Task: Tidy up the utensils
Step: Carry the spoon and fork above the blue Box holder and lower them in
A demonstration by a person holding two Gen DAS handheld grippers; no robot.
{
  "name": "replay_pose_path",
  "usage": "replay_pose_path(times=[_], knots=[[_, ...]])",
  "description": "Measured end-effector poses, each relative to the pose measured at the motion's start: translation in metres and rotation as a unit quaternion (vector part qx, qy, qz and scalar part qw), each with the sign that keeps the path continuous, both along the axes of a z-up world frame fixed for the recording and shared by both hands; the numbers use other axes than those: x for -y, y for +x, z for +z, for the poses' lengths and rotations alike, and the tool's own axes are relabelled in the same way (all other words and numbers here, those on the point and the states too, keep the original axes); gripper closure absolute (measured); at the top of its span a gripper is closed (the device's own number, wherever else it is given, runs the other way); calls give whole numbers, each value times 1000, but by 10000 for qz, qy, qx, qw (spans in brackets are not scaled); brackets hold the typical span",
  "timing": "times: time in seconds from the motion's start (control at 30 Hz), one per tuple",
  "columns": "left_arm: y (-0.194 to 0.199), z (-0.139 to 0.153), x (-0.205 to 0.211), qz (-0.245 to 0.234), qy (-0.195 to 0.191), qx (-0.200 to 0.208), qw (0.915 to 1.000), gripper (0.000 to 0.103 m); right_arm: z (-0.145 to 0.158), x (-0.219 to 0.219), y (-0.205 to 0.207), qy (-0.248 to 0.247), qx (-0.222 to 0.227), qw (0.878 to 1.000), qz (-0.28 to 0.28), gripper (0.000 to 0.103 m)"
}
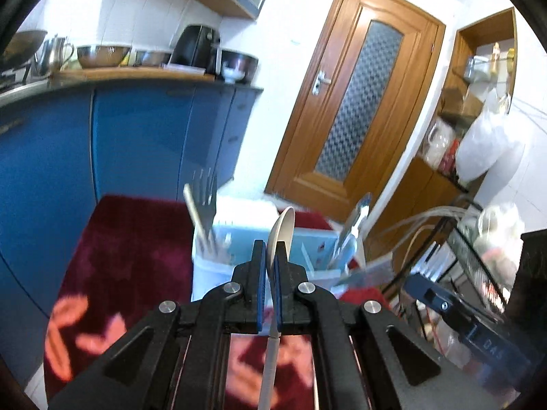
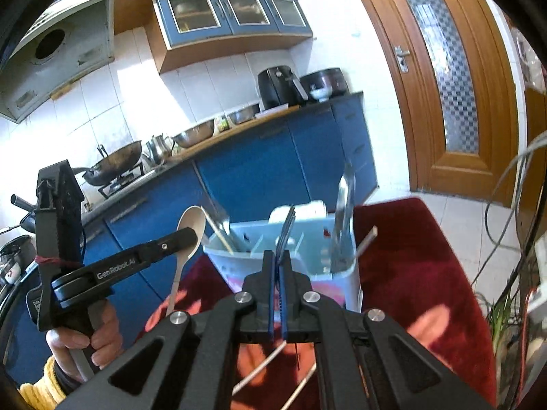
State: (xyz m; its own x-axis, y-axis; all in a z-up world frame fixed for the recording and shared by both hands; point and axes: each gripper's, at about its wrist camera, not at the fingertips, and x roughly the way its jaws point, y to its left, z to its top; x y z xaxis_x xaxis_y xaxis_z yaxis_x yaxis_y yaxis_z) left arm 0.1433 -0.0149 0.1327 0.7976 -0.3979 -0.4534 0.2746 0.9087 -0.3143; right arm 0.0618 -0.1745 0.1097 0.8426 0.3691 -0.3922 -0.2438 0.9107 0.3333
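Above a dark red floral cloth [image 2: 403, 259] on the table: left gripper [image 1: 270, 256] clamped on a pale spoon [image 1: 282, 230], bowl up past the fingertips, handle running back down between the pads and out below the jaws. Same spoon [image 2: 193, 229] seen from the right wrist, pinched near the neck by the left gripper [image 2: 188, 235], held clear of the cloth; a hand [image 2: 85, 341] with a yellow sleeve wrapped round the grip. Right gripper [image 2: 278, 266] closed on a metal fork [image 2: 285, 230], tines pointing up, edge-on between the blue pads; thin metal rods showing beneath the jaws, identity unclear. Just ahead of both grippers: light blue divided utensil caddy [image 2: 307, 239] standing on the cloth, holding upright cutlery – a fork [image 1: 207, 191] and wooden chopsticks [image 1: 196, 215] in the left compartment, a blurred metal utensil [image 2: 343, 212] in the right one, one stick [image 2: 365, 239] poking out past the right wall. Beyond: blue kitchen cabinets [image 2: 259, 174], counter with steel bowls [image 1: 102, 55], a black air fryer [image 1: 196, 46], a wok [image 2: 114, 167] on the stove, wooden door [image 1: 355, 102] with patterned glass
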Motion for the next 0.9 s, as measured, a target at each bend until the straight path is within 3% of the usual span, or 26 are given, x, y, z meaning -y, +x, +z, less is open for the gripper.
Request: replay_pose_path(times=[0.23, 0.47, 0.67, 0.9], knots=[[25, 34, 3, 202, -132, 665, 9975, 101, 33, 4, 18, -76, 324, 9994, -106, 100], [55, 49, 5, 532, -301, 1328, 9893, 101, 57, 9, 43, -137, 591, 9978, -270, 100], [78, 36, 8, 934, -247, 1820, 9785, 101, 50, 8, 67, -231, 656, 9968, -384, 100], [97, 0, 11, 1164, -186, 1815, 9763, 101, 23, 2, 93, -401, 480, 9974, -359, 100]])
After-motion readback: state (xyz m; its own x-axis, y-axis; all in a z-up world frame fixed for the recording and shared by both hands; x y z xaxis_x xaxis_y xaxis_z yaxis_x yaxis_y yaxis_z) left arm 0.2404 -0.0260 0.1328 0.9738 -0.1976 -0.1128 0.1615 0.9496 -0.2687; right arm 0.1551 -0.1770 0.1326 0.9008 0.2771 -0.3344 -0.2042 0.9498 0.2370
